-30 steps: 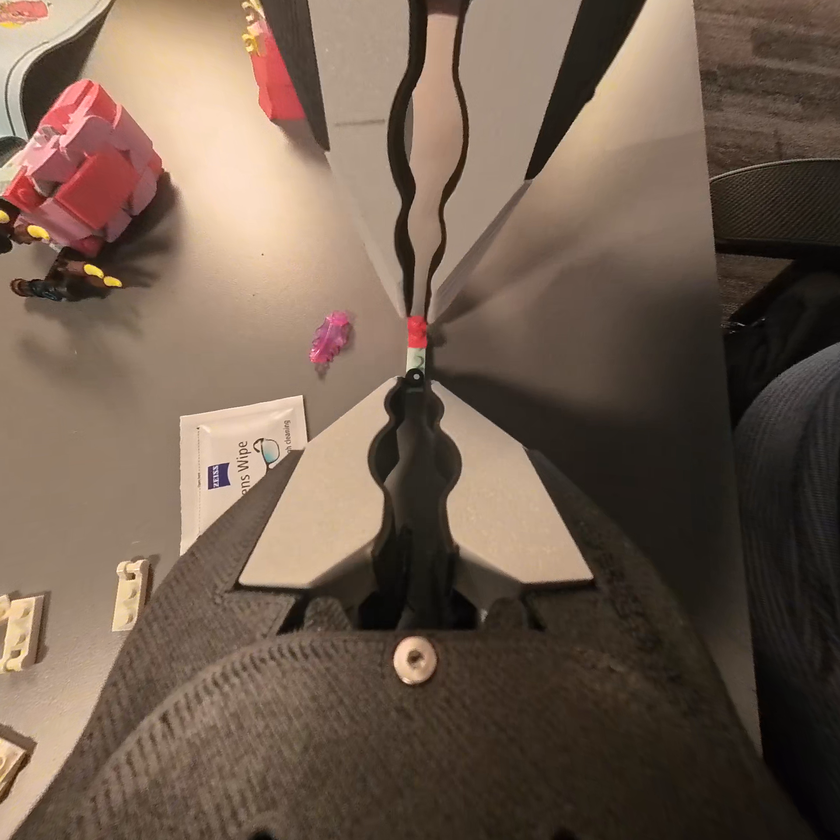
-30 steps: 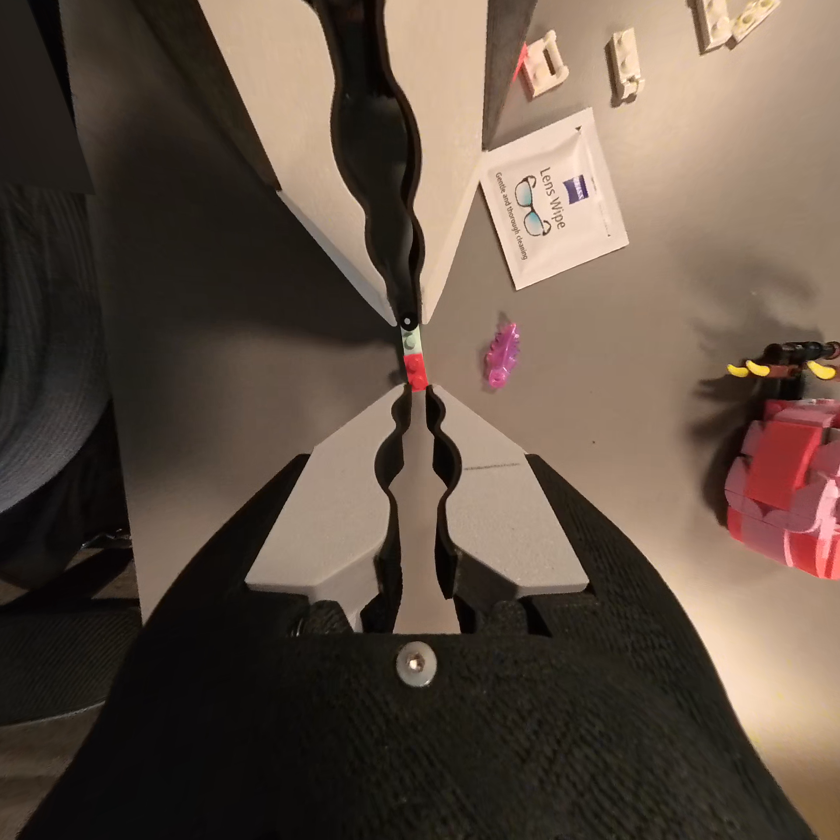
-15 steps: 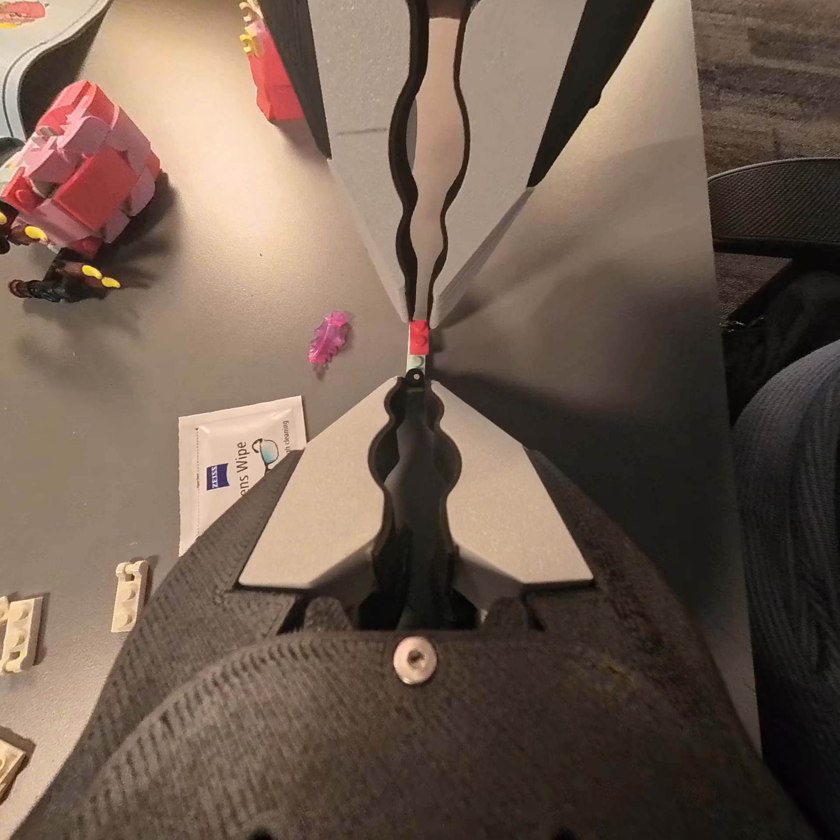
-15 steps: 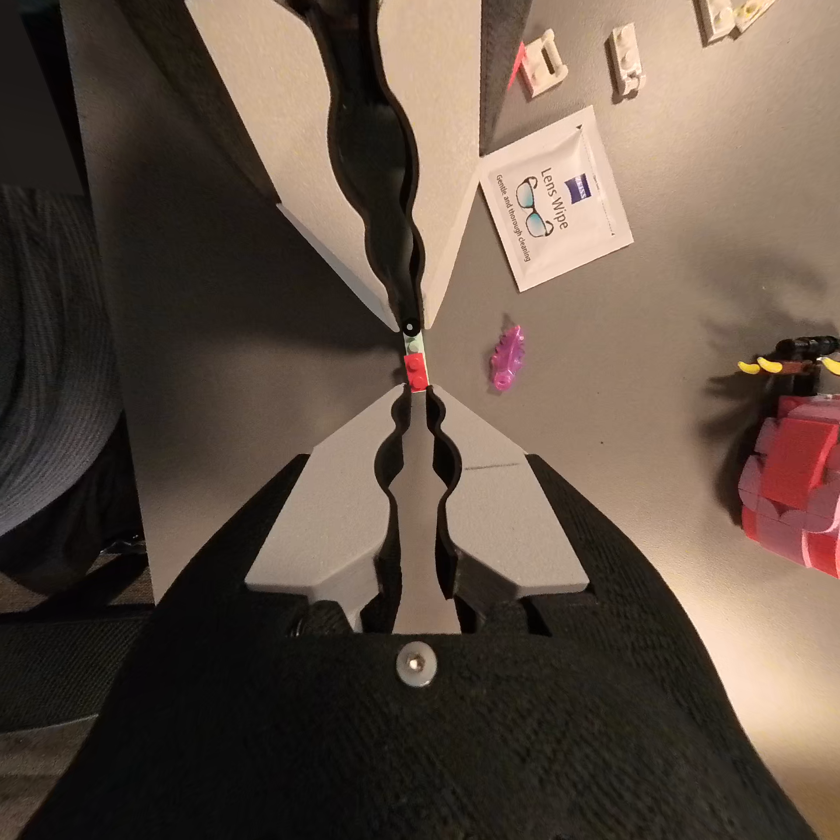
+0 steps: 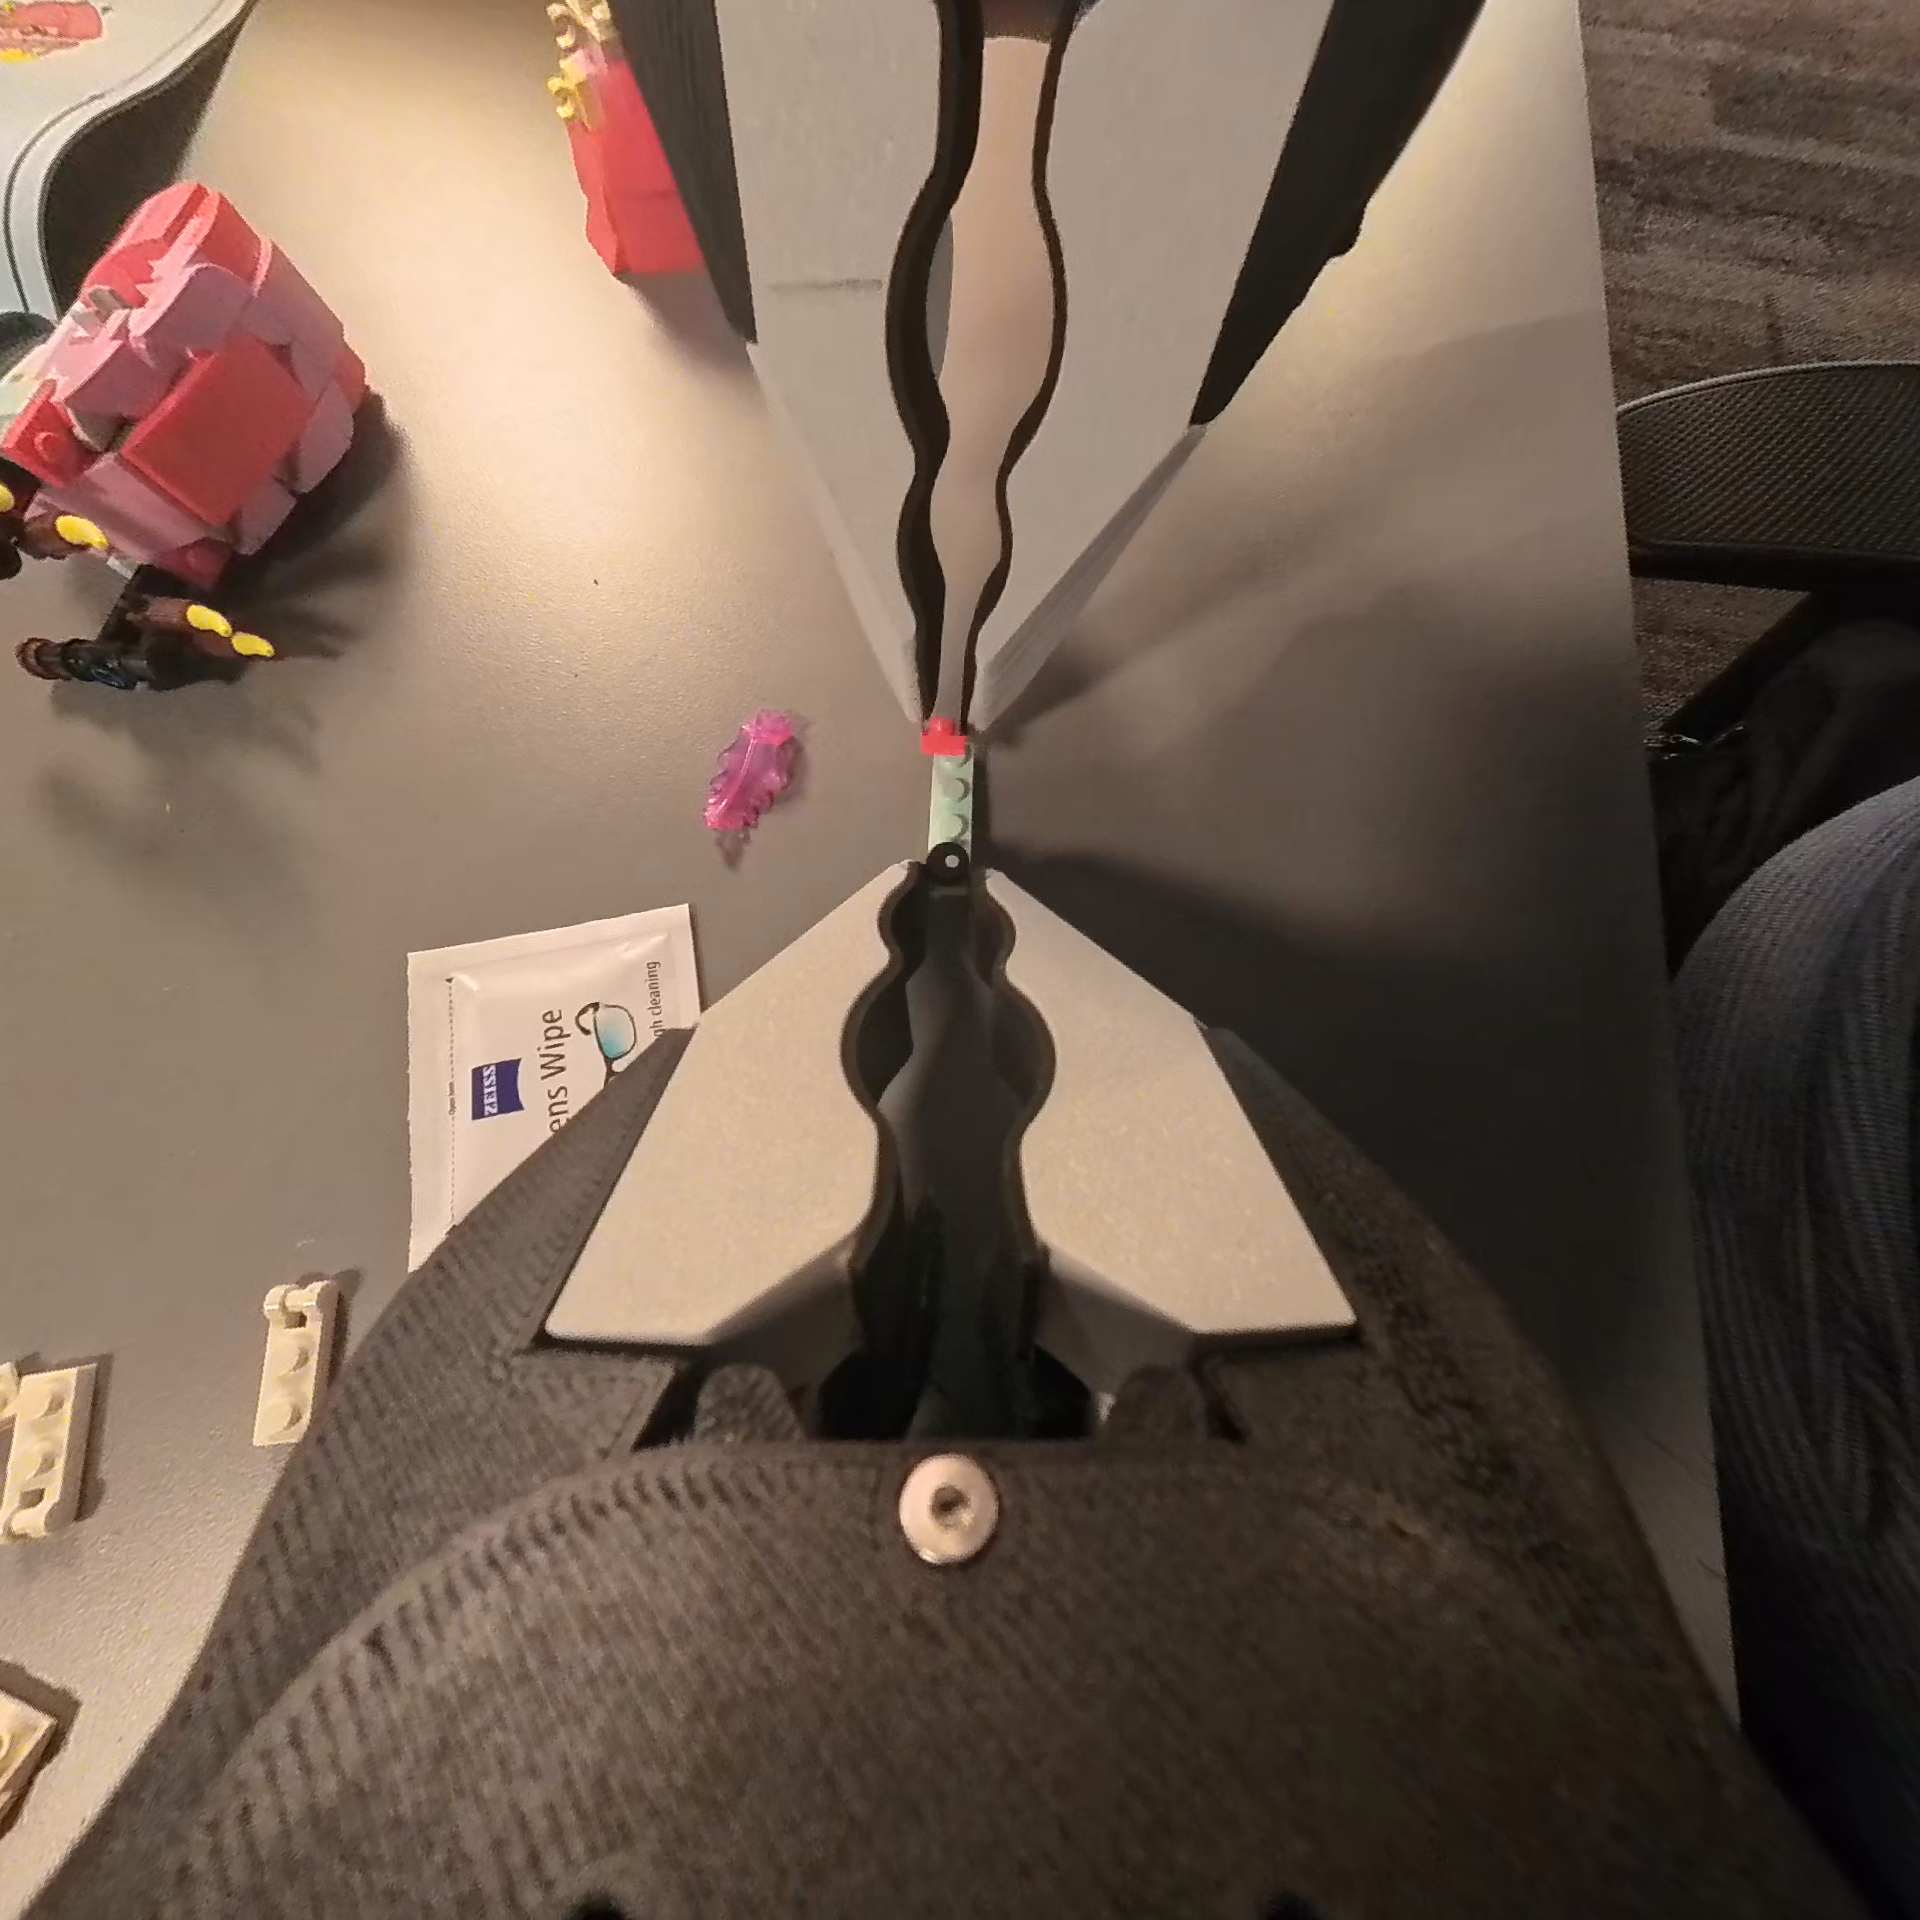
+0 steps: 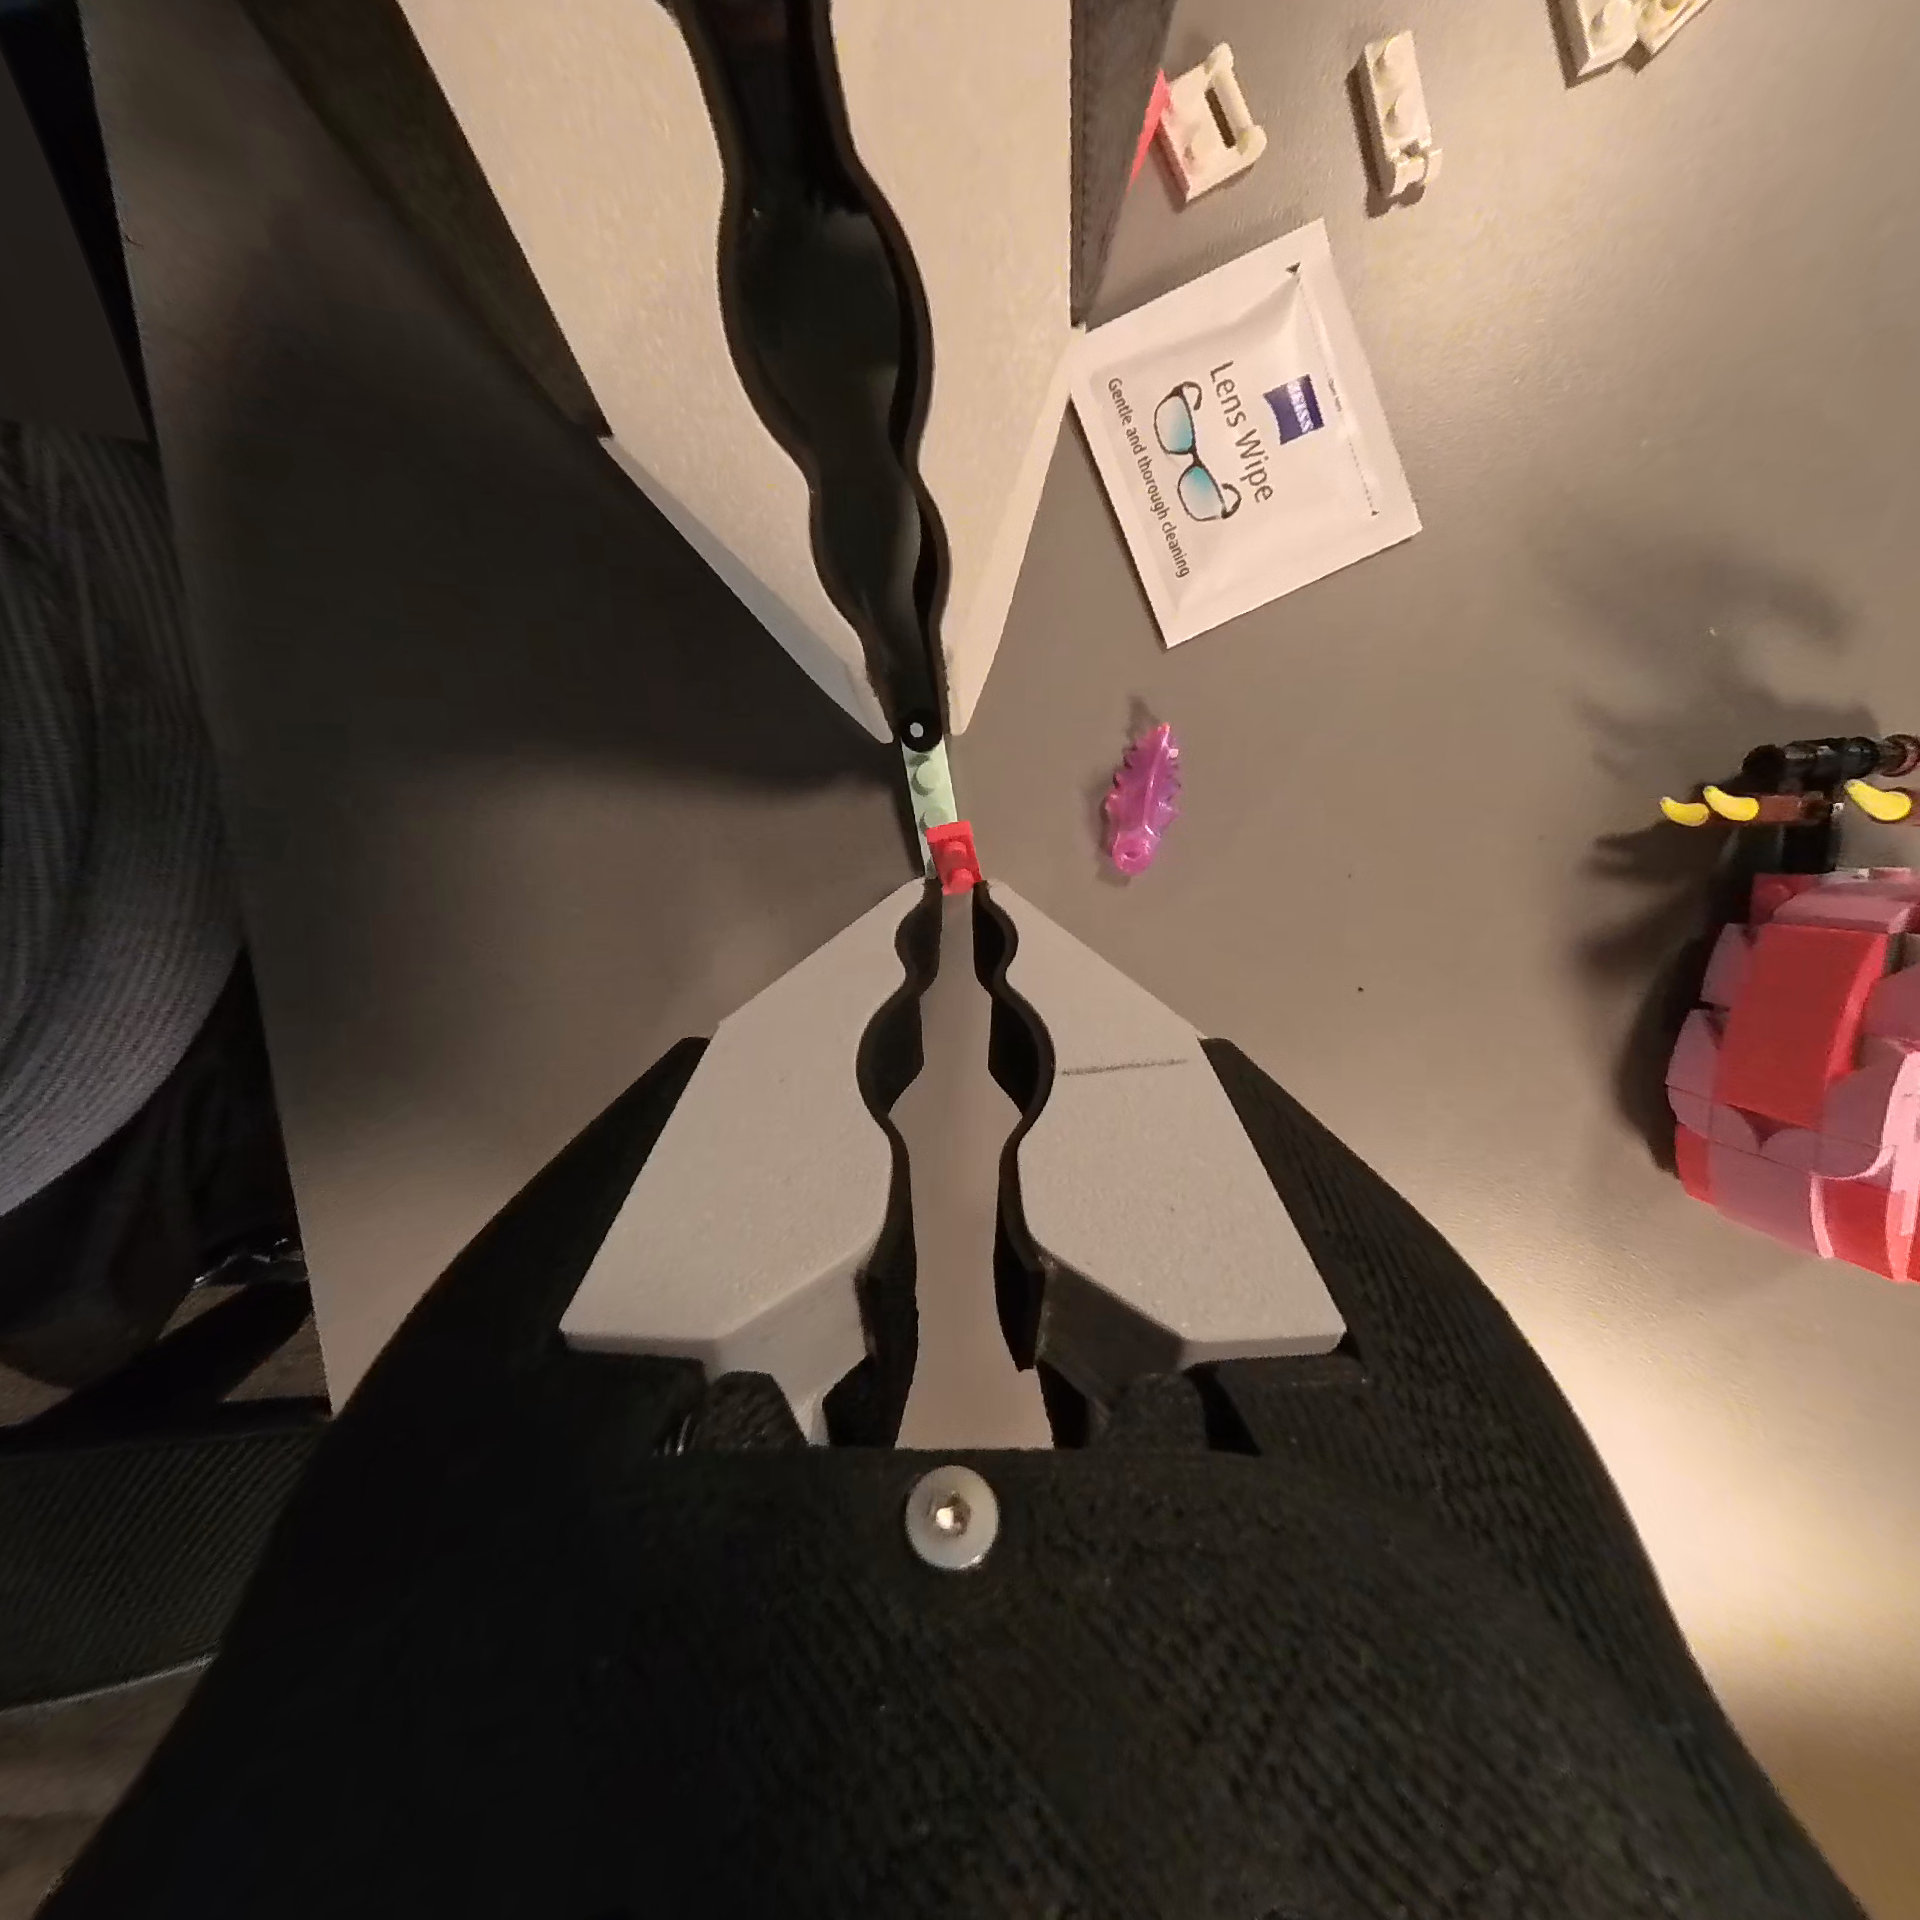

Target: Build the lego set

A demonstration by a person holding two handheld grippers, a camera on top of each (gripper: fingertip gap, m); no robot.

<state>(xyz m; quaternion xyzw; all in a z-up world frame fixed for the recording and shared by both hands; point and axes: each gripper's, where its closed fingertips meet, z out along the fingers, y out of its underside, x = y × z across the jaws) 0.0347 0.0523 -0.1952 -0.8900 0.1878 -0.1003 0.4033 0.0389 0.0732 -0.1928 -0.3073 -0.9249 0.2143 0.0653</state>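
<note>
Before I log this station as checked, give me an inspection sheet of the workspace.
Surface: grey table, lit from one side.
Job's things: mint studded plate with a black end piece, meeting a small red brick.
Clutter: pink translucent leaf piece, white wipe sachet, red-and-pink brick model, cream hinge pieces.
Grippers: left claw grips the plate's black end; right claw grips the red brick.
Cables: nothing seen.
Surroundings: dark chair, carpet.
</note>
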